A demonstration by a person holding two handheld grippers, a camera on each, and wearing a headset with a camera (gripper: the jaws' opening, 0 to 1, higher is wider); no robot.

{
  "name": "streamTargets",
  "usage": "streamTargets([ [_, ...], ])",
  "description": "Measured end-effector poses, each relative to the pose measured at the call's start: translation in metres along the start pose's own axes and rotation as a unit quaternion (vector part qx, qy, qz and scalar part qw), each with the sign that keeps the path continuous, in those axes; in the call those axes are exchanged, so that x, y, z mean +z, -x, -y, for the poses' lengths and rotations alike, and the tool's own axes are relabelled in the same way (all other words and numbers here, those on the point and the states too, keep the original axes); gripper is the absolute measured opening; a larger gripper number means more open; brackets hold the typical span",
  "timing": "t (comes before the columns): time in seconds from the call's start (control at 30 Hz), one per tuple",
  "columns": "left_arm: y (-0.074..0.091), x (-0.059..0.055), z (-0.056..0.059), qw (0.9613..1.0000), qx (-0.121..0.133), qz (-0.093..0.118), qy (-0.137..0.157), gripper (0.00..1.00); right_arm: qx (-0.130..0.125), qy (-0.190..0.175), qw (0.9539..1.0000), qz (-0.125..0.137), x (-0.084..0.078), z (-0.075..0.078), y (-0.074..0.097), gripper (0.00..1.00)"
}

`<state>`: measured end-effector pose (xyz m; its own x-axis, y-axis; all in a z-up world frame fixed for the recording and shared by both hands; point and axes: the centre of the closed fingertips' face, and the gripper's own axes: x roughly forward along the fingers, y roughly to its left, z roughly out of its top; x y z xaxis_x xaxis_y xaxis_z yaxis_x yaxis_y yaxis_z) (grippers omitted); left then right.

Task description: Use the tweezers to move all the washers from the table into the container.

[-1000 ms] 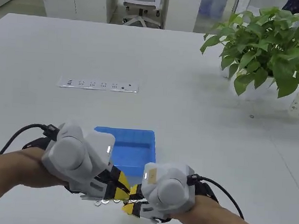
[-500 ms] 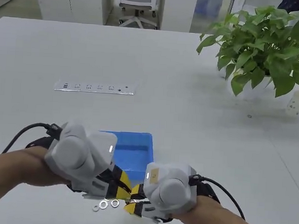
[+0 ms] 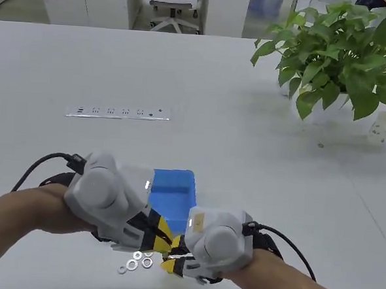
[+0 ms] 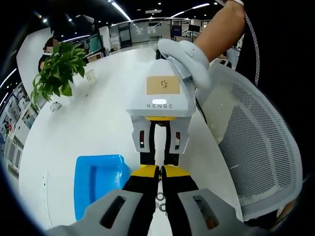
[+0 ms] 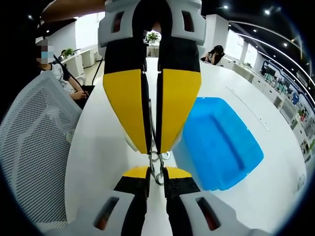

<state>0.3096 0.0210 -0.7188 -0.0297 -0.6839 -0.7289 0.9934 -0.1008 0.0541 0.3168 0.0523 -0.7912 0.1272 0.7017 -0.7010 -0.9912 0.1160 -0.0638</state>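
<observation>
Three small metal washers (image 3: 135,262) lie on the white table (image 3: 245,154) just in front of the blue container (image 3: 172,190). My left gripper (image 3: 161,234) and right gripper (image 3: 171,258) meet tip to tip above the table, beside the washers. In the right gripper view the thin metal tweezers (image 5: 157,169) run between the left gripper's (image 5: 155,147) yellow pads and into my right gripper's (image 5: 157,176) jaws. Both grippers are shut on the tweezers. In the left gripper view my left gripper (image 4: 161,172) faces the right gripper (image 4: 158,160), with the container (image 4: 96,182) to the left.
A white power strip (image 3: 116,112) lies further back on the table. A potted plant (image 3: 336,55) and a clear cup (image 3: 382,130) stand at the far right. A mesh chair (image 4: 256,147) is close behind the right hand. An office chair (image 3: 172,2) stands beyond the table.
The head view has drifted, and the washers now show fully in front of the grippers. The left gripper covers more of the container. Both grippers stay joined tip to tip.
</observation>
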Motion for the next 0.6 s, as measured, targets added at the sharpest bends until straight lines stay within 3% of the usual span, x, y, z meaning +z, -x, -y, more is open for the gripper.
streamTargets([
  [0.6,-0.0069,0.0026,-0.0063,0.9999,-0.007,0.007,0.008,0.07,-0.005,-0.018,0.9998,0.004,-0.0045,0.0015,0.0000,0.13],
])
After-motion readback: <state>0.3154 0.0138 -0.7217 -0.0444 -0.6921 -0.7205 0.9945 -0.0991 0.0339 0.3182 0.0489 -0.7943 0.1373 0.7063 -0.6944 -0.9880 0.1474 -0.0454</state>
